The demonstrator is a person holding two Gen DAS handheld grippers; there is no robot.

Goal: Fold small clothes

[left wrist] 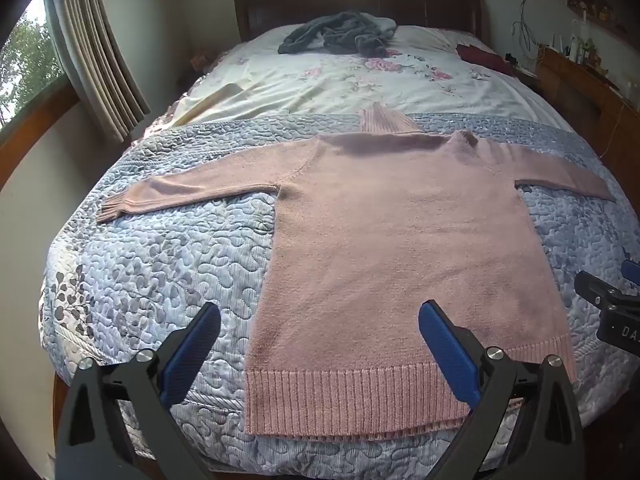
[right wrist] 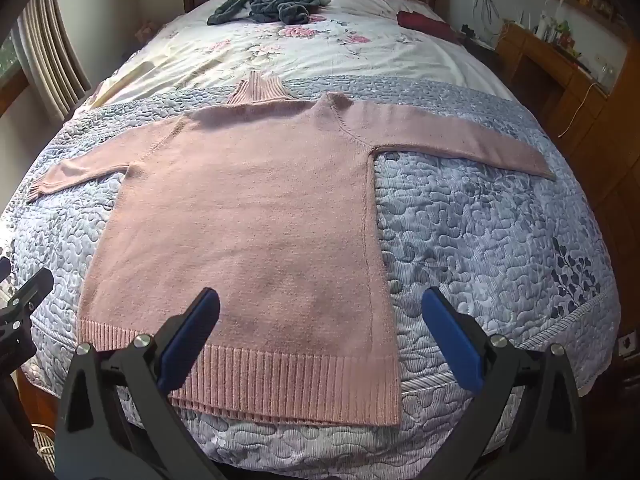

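Bare quilt [right wrist: 480, 240] beside sweater [right wrist: 248, 208].

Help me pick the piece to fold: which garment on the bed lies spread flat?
The pink sweater, sleeves out on the blue quilt. The grey garment is crumpled by the headboard; the dark red one lies bunched.

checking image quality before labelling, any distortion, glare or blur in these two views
Left wrist view: strong fisheye bends the bed into a dome, window blown out, pink sweater sharp, sun patch on the floral sheet. Right wrist view: same barrel bending, dark vignette at the corners, sweater knit crisp, far dresser softer; open grippers in focus.
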